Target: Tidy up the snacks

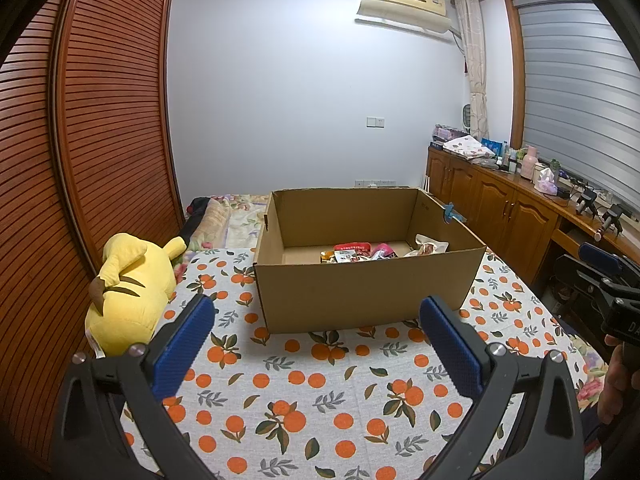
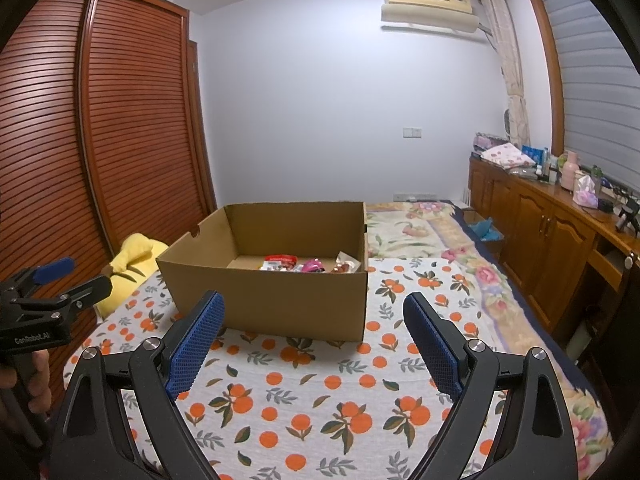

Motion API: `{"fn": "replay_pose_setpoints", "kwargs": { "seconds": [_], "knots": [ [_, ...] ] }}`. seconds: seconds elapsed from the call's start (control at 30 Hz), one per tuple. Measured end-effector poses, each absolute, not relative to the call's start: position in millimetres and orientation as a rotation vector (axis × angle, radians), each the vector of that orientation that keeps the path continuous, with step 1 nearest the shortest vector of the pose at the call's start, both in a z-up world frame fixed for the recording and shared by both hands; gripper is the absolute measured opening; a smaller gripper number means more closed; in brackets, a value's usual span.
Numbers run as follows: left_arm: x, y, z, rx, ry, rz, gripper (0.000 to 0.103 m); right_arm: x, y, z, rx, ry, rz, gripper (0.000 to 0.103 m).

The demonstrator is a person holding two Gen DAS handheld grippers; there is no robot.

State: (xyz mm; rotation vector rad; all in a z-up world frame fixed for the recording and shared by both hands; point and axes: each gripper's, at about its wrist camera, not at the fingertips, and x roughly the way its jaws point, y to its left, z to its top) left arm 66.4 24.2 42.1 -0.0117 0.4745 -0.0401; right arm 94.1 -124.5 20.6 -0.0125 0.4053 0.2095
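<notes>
Both my tongs, left [image 1: 316, 344] and right [image 2: 312, 340], hang open and empty above the orange-print bedspread [image 1: 320, 392]. The snacks [image 1: 360, 254] lie in the cardboard box [image 1: 360, 292] straight ahead, its long axis crosswise; neither hand is clearly nearer.

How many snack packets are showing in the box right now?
3 clearly: a red-topped packet, a pink packet beside it, and a clear wrapped snack at the right end of the cardboard box. The front wall may hide more.

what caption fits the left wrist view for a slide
Open blue-padded left claw faces an open brown cardboard box of snack packets.
</notes>
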Motion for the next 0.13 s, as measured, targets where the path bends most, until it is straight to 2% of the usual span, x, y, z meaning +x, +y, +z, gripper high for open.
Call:
{"fn": "replay_pose_setpoints", "kwargs": {
  "seconds": [0.13],
  "knots": [
    [66.2, 24.5, 42.1, -0.014, 0.473, -0.041, 0.103, 93.9, -125.7, 20.6, -0.011, 0.406, 0.208, 0.093]
  ]
}}
